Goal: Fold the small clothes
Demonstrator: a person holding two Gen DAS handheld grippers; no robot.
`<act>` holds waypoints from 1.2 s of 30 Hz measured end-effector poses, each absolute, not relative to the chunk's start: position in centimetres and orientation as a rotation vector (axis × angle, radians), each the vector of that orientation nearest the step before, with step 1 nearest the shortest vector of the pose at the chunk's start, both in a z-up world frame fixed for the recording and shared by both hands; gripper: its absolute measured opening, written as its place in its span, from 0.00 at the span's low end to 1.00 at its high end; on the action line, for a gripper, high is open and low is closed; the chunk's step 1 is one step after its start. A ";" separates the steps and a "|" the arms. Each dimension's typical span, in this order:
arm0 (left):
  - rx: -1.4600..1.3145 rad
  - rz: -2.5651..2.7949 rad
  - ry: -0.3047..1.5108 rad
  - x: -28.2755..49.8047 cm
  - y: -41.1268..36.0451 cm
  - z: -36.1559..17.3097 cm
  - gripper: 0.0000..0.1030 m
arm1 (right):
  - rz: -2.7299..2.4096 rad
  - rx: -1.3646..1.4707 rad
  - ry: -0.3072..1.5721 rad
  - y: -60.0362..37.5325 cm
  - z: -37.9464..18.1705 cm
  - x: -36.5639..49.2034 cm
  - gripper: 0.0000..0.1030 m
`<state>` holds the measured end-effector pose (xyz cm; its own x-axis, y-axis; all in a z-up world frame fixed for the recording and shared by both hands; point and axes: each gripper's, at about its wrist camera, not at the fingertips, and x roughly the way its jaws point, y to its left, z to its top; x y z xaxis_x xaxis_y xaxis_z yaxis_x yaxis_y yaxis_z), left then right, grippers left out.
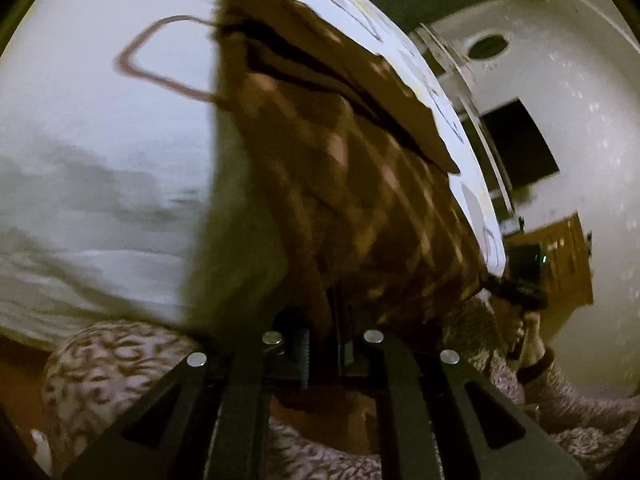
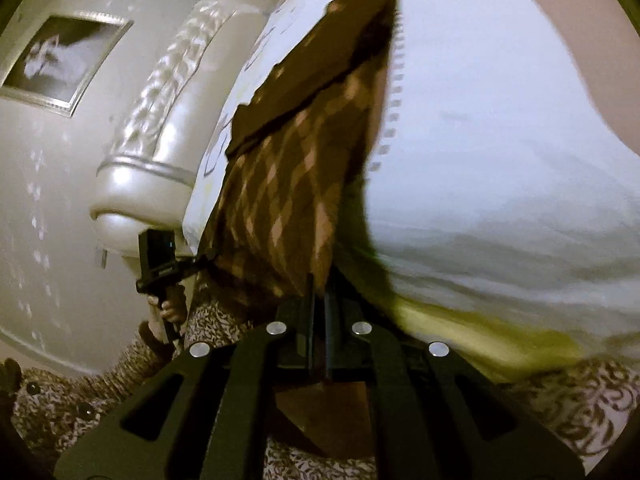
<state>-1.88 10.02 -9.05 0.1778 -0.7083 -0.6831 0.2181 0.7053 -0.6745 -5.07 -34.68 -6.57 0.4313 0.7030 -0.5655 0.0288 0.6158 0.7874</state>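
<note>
Both the left tongs (image 1: pixel 320 344) and right tongs (image 2: pixel 318 308) are clamped on the brown checked garment (image 1: pixel 344 184), stretched above the white bed (image 1: pixel 100 140) beside the padded headboard (image 2: pixel 160 112).

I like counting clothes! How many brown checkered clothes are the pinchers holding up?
1. The brown checkered garment hangs between both grippers: left gripper pinches one corner, right gripper the other. More may lie hidden behind it.

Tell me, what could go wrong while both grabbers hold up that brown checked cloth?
The left gripper and right gripper each pinch only an edge of the brown checked cloth, so it might slip out. It hangs stretched between them over the white bedding; a hard pull could tug one corner free and leave the fold crooked.
</note>
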 end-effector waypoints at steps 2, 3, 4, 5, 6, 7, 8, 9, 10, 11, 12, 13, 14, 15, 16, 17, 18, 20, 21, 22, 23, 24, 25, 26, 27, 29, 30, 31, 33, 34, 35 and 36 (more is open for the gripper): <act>-0.528 -0.662 1.246 -1.6 11.0 -9.7 0.06 | 0.472 0.845 1.055 -35.4 -7.1 -5.2 0.02; -0.547 -0.646 1.258 -1.5 11.5 -10.2 0.05 | 0.470 0.857 1.054 -35.6 -7.2 -5.2 0.02; -0.560 -0.648 1.256 -1.4 11.8 -10.2 0.05 | 0.473 0.865 1.054 -35.5 -7.3 -5.3 0.02; -0.570 -0.657 1.244 -1.4 11.9 -10.1 0.05 | 0.482 0.869 1.054 -35.4 -7.4 -5.2 0.02; -0.566 -0.659 1.244 -1.6 12.0 -9.9 0.05 | 0.496 0.871 1.053 -35.2 -7.3 -5.2 0.02; -0.556 -0.658 1.247 -1.6 11.9 -9.9 0.05 | 0.518 0.864 1.051 -34.9 -7.1 -5.1 0.02; -0.529 -0.645 1.255 -1.5 11.7 -10.0 0.05 | 0.518 0.846 1.053 -34.5 -6.8 -5.0 0.02; -0.508 -0.638 1.258 -1.6 11.3 -9.9 0.05 | 0.507 0.827 1.062 -34.3 -6.7 -4.9 0.02; -0.488 -0.638 1.257 -1.6 10.8 -9.8 0.05 | 0.492 0.813 1.073 -34.2 -6.9 -4.7 0.02; -0.470 -0.639 1.258 -1.6 10.4 -9.8 0.05 | 0.481 0.808 1.078 -34.3 -7.0 -4.8 0.02; -0.437 -0.628 1.265 -1.6 9.9 -9.8 0.08 | 0.463 0.798 1.089 -34.4 -7.2 -4.8 0.03; -0.409 -0.613 1.275 -1.5 9.7 -9.9 0.08 | 0.446 0.793 1.105 -34.6 -7.4 -4.8 0.06; -0.368 -0.595 1.288 -1.5 9.1 -9.9 0.10 | 0.434 0.791 1.116 -34.7 -7.6 -4.9 0.07; -0.344 -0.585 1.292 -1.5 8.7 -9.9 0.15 | 0.410 0.788 1.126 -34.8 -7.9 -4.8 0.09; -0.318 -0.578 1.293 -1.5 8.2 -9.8 0.19 | 0.389 0.791 1.134 -35.0 -8.1 -4.8 0.19; -0.287 -0.576 1.289 -1.6 7.6 -9.7 0.32 | 0.372 0.788 1.143 -35.1 -8.2 -4.7 0.34; -0.267 -0.575 1.286 -1.6 7.1 -9.7 0.47 | 0.356 0.778 1.150 -35.2 -8.3 -4.7 0.40; -0.207 -0.574 1.285 -1.9 5.8 -9.7 0.67 | 0.347 0.759 1.168 -34.9 -8.5 -4.2 0.45; -0.179 -0.566 1.291 -2.0 5.2 -9.8 0.75 | 0.362 0.751 1.179 -34.6 -8.6 -4.0 0.46; -0.145 -0.548 1.305 -2.0 4.6 -10.0 0.75 | 0.374 0.736 1.188 -34.2 -8.6 -3.7 0.50; -0.104 -0.527 1.326 -1.9 3.9 -10.3 0.75 | 0.383 0.725 1.191 -33.8 -8.6 -3.5 0.55; -0.071 -0.518 1.345 -1.8 3.5 -10.6 0.75 | 0.394 0.716 1.192 -33.5 -8.5 -3.3 0.57; -0.036 -0.521 1.365 -1.8 3.0 -10.9 0.74 | 0.409 0.705 1.197 -33.2 -8.5 -3.2 0.57; -0.023 -0.538 1.376 -1.8 2.6 -11.0 0.63 | 0.420 0.699 1.205 -33.0 -8.5 -3.1 0.57; -0.025 -0.559 1.392 -1.7 2.4 -11.2 0.44 | 0.430 0.692 1.215 -32.7 -8.6 -3.1 0.56; -0.030 -0.574 1.441 -1.8 2.4 -12.0 0.15 | 0.451 0.653 1.261 -31.6 -9.1 -3.0 0.39; -0.040 -0.569 1.472 -1.7 2.5 -12.5 0.06 | 0.458 0.626 1.283 -31.1 -9.3 -2.8 0.33; -0.052 -0.570 1.482 -1.6 2.6 -12.7 0.06 | 0.465 0.594 1.311 -30.4 -9.5 -2.6 0.18; -0.061 -0.608 1.475 -1.6 2.6 -12.4 0.03 | 0.493 0.556 1.336 -29.4 -9.6 -2.4 0.03; -0.057 -0.637 1.464 -1.8 2.5 -12.1 0.03 | 0.512 0.537 1.338 -28.9 -9.5 -2.5 0.03; -0.053 -0.672 1.447 -2.0 2.5 -11.8 0.03 | 0.526 0.527 1.335 -28.7 -9.3 -2.6 0.03; -0.059 -0.702 1.434 -2.3 2.6 -11.4 0.03 | 0.548 0.528 1.329 -28.4 -9.1 -2.7 0.03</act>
